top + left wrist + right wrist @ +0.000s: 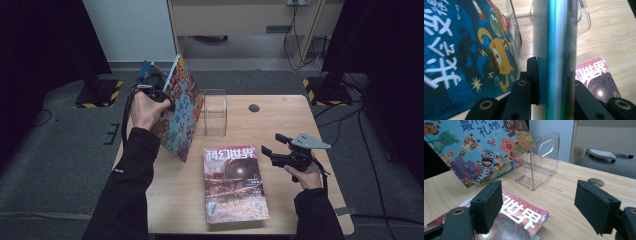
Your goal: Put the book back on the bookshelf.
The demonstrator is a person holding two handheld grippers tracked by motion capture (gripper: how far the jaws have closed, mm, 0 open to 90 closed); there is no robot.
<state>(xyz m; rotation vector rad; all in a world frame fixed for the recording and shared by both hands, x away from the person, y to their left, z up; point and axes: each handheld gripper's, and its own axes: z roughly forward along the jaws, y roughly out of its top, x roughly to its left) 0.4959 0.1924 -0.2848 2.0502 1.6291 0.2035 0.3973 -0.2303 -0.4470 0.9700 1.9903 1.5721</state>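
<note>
- my left claw (167, 95) is clamped on the top edge of a picture book (181, 111); in the left gripper view the book's edge (555, 57) runs straight up between my two black jaws, with the pads pressed on both sides.
- the book is lifted and tilted over the far left part of the counter (285, 115), its low corner close to the wood; whether that corner touches i cannot tell.
- its cover shows cartoon animals: a zebra, a pig and a giraffe in the right gripper view (474, 147), and a yellow creature on blue in the left gripper view.
- just beside the book, toward the far edge of the counter, stands a clear plastic book stand (215, 112), upright, with dividers and a cut-out handle (536, 157).
- a magazine (234, 184) with a reddish cover lies flat near the middle of the near edge, apart from the book.
- my right claw (274, 143) hovers over the right side of the counter, jaws wide apart with nothing between them; its pads (489, 205) frame the magazine's corner (524, 218) and bare wood.
- a small round dark cap (254, 107) sits in the counter near the far edge, right of the stand.
</note>
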